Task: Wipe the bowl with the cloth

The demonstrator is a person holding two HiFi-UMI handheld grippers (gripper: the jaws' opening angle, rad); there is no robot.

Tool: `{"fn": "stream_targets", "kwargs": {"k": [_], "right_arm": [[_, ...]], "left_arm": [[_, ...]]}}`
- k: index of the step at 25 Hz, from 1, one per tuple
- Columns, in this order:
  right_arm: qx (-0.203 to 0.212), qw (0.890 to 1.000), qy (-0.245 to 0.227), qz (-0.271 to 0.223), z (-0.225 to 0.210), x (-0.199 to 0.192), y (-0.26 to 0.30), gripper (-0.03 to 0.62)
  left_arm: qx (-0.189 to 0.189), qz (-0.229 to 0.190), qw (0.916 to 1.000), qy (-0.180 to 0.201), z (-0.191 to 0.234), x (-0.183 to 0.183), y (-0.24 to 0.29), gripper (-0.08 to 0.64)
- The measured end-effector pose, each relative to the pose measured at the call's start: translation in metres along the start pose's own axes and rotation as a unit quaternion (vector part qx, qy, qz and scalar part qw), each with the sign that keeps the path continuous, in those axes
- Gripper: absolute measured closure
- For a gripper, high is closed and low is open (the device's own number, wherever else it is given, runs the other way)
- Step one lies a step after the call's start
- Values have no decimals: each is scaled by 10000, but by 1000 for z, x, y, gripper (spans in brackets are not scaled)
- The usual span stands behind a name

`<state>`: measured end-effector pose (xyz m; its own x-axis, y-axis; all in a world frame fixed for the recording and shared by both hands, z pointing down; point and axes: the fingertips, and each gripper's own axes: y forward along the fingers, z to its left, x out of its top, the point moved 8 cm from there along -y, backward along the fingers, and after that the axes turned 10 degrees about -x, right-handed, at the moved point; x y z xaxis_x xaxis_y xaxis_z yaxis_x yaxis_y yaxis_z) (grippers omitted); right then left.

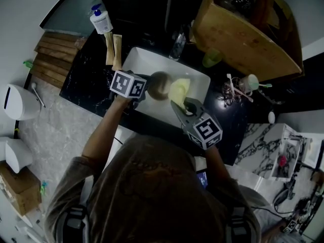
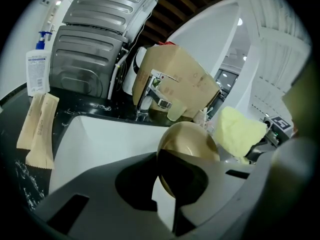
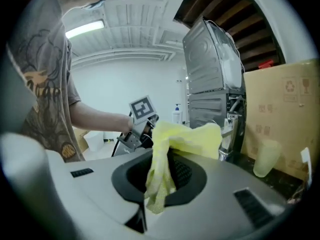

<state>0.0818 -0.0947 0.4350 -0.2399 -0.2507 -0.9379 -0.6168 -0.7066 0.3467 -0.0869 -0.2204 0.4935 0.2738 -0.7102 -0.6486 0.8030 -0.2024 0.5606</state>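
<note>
Tan and smooth, the bowl [image 2: 192, 141] hangs tilted on its side above the white sink [image 1: 139, 59], its rim clamped between the jaws of the left gripper [image 1: 145, 90], which are closed down on that edge. Its open side turns toward the yellow cloth [image 3: 172, 146], which sits just beside the rim; whether the two actually touch cannot be made out. The right gripper [image 1: 183, 105] has its jaws pinched together on the cloth, with one bunched end rising above them and a thin tail hanging down through the gap. Both grippers meet over the middle of the sink, the left one coming in from the person's left and the right one from the near right, each topped by its marker cube. The sink is set in a black marbled counter [image 1: 83, 80]. At its back edge stands a chrome tap [image 2: 151, 91], and behind that a large cardboard box [image 1: 243, 34] with a pale green cup [image 1: 212, 57] at its foot. To the left of the sink lie two long beige packets [image 2: 37, 129] side by side, with a white pump bottle [image 1: 101, 20] standing further back on the counter.
</note>
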Motion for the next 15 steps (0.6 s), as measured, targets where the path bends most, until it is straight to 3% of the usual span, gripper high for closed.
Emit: {"fn": "stream_targets", "kwargs": {"k": [6,15], "right_arm": [[257,9996,97,-34,13,12,6,566],[465,9971,306,519,17,5,33,566]], "left_arm": [[67,54,9999,52,-2,-1,4,544],[159,66,9993,317,-16,0,12,544]]}}
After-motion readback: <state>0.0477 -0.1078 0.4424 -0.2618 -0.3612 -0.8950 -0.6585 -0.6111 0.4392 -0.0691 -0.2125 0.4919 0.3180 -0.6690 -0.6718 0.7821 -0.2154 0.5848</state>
